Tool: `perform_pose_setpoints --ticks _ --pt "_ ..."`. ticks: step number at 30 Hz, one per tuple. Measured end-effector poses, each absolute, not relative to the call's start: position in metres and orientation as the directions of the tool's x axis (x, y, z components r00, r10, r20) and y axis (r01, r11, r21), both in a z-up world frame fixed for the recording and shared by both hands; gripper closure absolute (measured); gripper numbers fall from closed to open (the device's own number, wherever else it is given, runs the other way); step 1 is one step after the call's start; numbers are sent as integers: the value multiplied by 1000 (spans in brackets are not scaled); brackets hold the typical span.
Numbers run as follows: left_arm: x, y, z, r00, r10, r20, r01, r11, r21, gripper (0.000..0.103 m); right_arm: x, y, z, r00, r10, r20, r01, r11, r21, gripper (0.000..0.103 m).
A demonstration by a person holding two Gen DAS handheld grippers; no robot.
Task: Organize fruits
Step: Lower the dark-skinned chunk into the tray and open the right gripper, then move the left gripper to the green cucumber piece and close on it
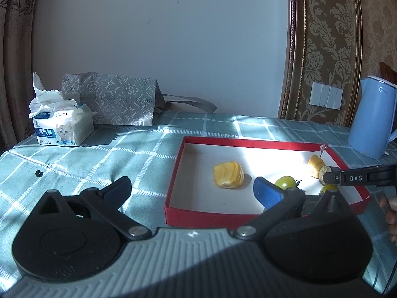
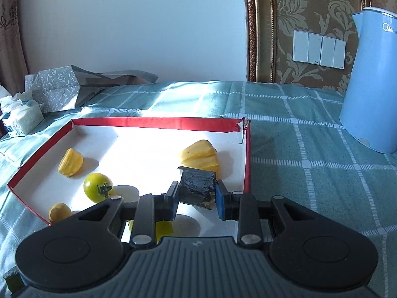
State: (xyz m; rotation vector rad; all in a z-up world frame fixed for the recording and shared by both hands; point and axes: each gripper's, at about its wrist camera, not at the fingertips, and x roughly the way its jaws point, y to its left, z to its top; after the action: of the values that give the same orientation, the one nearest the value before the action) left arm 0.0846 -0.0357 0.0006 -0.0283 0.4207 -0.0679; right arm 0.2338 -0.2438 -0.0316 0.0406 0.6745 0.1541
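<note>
Apparently the right gripper is shut on a dark block-shaped piece, its fingers pressing both sides. We judge it is being carried to join the fruit in the red-rimmed box, over whose white floor it hangs. Just beyond the fingers lies a yellow ridged fruit. To their left sit a green tomato, a second yellow piece and a small brownish fruit; something yellow shows beneath the fingers.

The left gripper stands wide open and empty, one finger over the checked cloth on the desk, the other over the box's near edge. We judge it idle, out of the way.

Only the left wrist view shows the right gripper from the side, reaching in over the far corner, with part of a hand. Only the right wrist view shows the grip itself. Beyond stand a blue kettle, tissue pack and patterned bag.
</note>
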Motion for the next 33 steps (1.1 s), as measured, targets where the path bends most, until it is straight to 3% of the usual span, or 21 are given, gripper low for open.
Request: perform_pose_setpoints --ticks 3,4,7,20,24,27,33 --pt "85 -35 0 908 -72 -412 57 997 -49 0 236 -240 -32 773 133 -620 -127 990 53 70" --pt "86 -34 -1 907 -77 -415 58 997 -59 0 236 -239 -31 774 129 -620 -128 991 46 60" --pt "89 -30 -3 899 -95 -428 59 994 -95 0 230 -238 -25 791 122 -600 -128 991 33 45" --pt "89 -29 -4 893 -141 -427 92 987 -134 0 104 -246 19 897 114 -427 -99 993 59 44" --pt "85 -33 -7 866 -167 -471 113 983 -142 0 62 -241 19 922 66 -383 -50 997 52 44" --pt "73 -30 -11 826 -261 -499 184 962 -200 0 46 -240 15 926 65 -372 -32 995 95 44" --pt "60 -48 -11 795 -311 -521 298 948 -111 0 43 -229 3 911 92 -402 -47 992 121 44"
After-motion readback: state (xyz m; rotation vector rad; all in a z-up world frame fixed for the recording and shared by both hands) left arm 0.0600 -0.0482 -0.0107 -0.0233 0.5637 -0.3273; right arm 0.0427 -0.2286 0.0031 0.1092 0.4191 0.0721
